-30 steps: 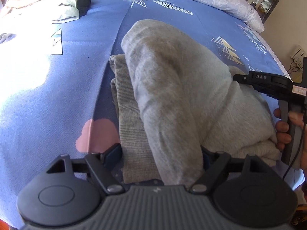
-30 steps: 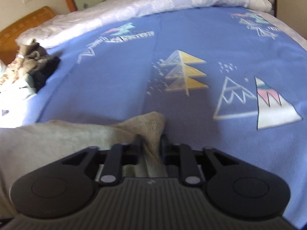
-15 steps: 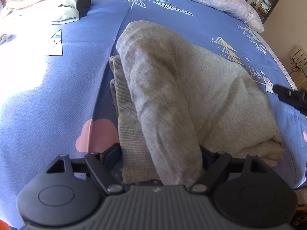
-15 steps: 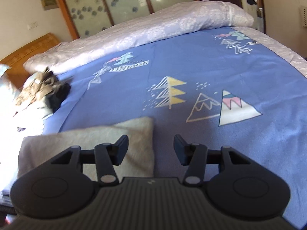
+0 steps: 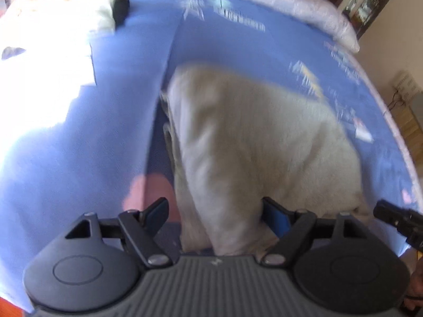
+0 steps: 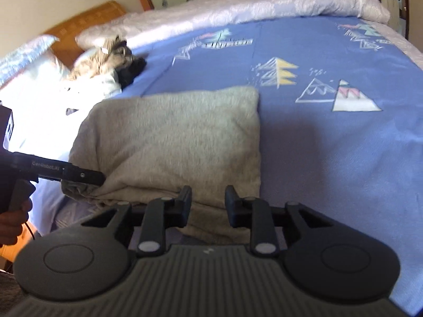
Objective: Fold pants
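Observation:
Grey pants (image 5: 259, 137) lie folded in a thick stack on the blue bedsheet (image 5: 111, 132). My left gripper (image 5: 216, 214) straddles the stack's near end; its jaws are closing. The right pad touches the cloth, and the left fingertip (image 5: 158, 208) stands just clear of it. In the right wrist view the pants (image 6: 179, 137) lie as a neat rectangle. My right gripper (image 6: 208, 203) hovers over their near edge with its jaws closing and nothing gripped between them. The left gripper (image 6: 79, 177) shows at the stack's left end, and the right gripper's tip (image 5: 394, 216) shows at the far right.
A heap of beige, white and dark clothes (image 6: 105, 55) lies at the bed's far left near the wooden headboard (image 6: 87, 18). A white quilt (image 6: 264, 2) runs along the far edge. The bed's right edge drops to a wall with a power strip (image 5: 404, 82).
The right gripper let go of the pants' corner, opened, drew back and narrowed again. The left gripper rose a little, and its left finger came off the cloth.

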